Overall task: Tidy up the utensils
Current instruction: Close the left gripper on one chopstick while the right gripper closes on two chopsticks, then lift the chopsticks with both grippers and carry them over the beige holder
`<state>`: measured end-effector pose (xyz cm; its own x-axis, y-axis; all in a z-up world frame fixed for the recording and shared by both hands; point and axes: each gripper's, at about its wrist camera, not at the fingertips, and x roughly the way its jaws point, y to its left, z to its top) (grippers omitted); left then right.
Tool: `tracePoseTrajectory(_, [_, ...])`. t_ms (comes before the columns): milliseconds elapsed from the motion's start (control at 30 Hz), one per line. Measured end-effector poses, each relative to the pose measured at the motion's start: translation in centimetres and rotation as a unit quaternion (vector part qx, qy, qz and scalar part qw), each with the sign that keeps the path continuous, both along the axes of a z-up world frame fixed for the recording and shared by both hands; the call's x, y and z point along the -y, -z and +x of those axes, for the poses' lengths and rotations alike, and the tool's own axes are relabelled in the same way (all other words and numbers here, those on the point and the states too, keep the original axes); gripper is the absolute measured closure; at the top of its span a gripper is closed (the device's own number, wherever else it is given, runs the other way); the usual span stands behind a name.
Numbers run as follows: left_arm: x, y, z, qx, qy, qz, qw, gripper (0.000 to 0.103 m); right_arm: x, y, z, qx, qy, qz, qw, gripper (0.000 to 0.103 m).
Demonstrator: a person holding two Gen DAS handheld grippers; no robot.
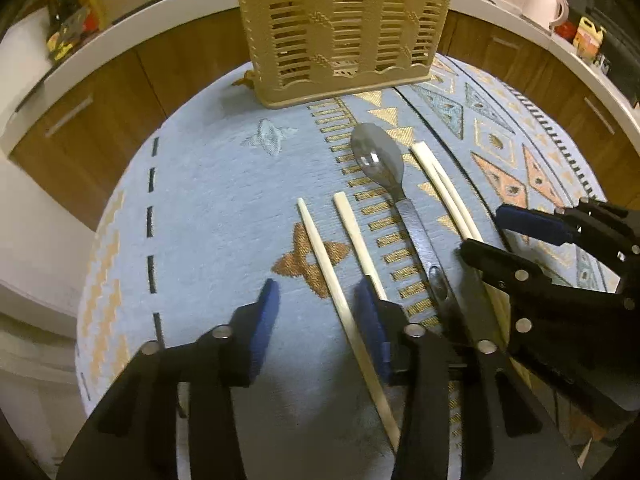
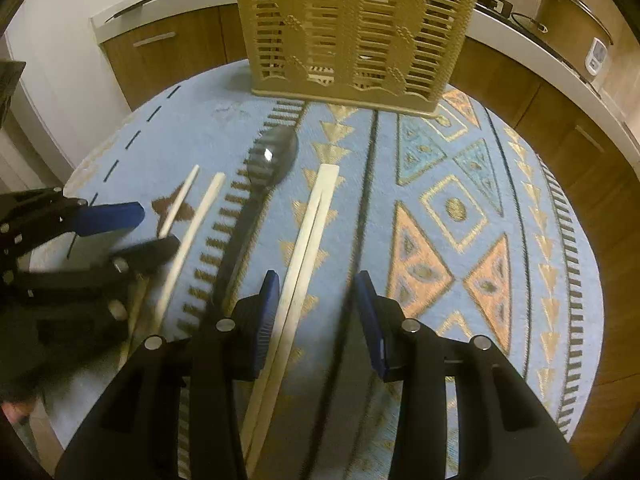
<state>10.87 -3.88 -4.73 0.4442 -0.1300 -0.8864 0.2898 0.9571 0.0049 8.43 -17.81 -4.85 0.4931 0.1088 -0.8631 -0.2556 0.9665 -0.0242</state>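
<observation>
Both claws are wide open and hold nothing. The left claw (image 1: 320, 300) has one chopstick (image 1: 344, 312) between its fingers. The right claw (image 2: 316, 300) sits over two chopsticks (image 2: 308, 232). The spoon (image 1: 384, 168) lies between them, and the basket (image 1: 340, 28) stands at the far edge of the surface (image 1: 200, 200).

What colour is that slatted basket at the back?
Tan-beige; the basket shows best in the right wrist view.
</observation>
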Motion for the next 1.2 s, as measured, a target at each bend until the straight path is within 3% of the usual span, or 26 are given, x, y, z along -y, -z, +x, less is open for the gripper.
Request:
tracePoseTrajectory(67, [-0.4,-0.1,-0.2,0.009,-0.011,0.020,0.9997,0.096,0.6,0.0,-0.1,-0.002,0.001,-0.001,1.000,0.069])
tracePoseTrajectory(167, [-2.0,-0.2,-0.4,-0.004,-0.015,-0.020,0.9997,0.099,1.7,0.0,-0.3,-0.008,0.003,-0.003,1.000,0.070])
tracePoseTrajectory(300, [-3.6,-0.1,-0.1,-0.023,-0.014,-0.068,0.9973,0.099,2.7,-0.2,0.3,-0.029,0.010,0.012,0.999,0.070])
tracePoseTrajectory(467, [-3.4,-0.3,1.0,-0.048,0.008,-0.068,0.9965,0.098,2.7,-0.4,1.8,-0.071,0.003,0.017,0.997,0.069])
tracePoseTrajectory(600, [-3.3,-0.3,2.6,-0.075,0.030,-0.071,0.9942,0.097,3.4,-0.6,3.7,-0.109,0.009,0.048,0.993,0.069])
tracePoseTrajectory(733, [-2.8,-0.3,4.0,-0.109,0.056,-0.076,0.9895,0.087,3.3,-0.7,5.4,-0.126,0.012,0.046,0.991,0.069])
tracePoseTrajectory(967, [-1.2,-0.2,4.8,-0.136,0.096,-0.027,0.9856,0.086,0.3,-0.7,6.4,-0.128,0.010,-0.019,0.992,0.070])
tracePoseTrajectory(1033, [-0.4,-0.2,4.6,-0.132,0.104,-0.003,0.9858,0.088,-1.0,-0.8,6.3,-0.123,-0.002,-0.034,0.992,0.080])
tracePoseTrajectory(1100, [-0.1,-0.2,4.5,-0.120,0.105,0.022,0.9869,0.098,-1.8,-0.8,6.2,-0.125,-0.008,-0.034,0.992,0.092])
tracePoseTrajectory(1200, [-0.2,-0.2,4.2,-0.104,0.098,0.012,0.9897,0.099,-2.3,-0.9,6.2,-0.119,-0.009,-0.027,0.993,0.092])
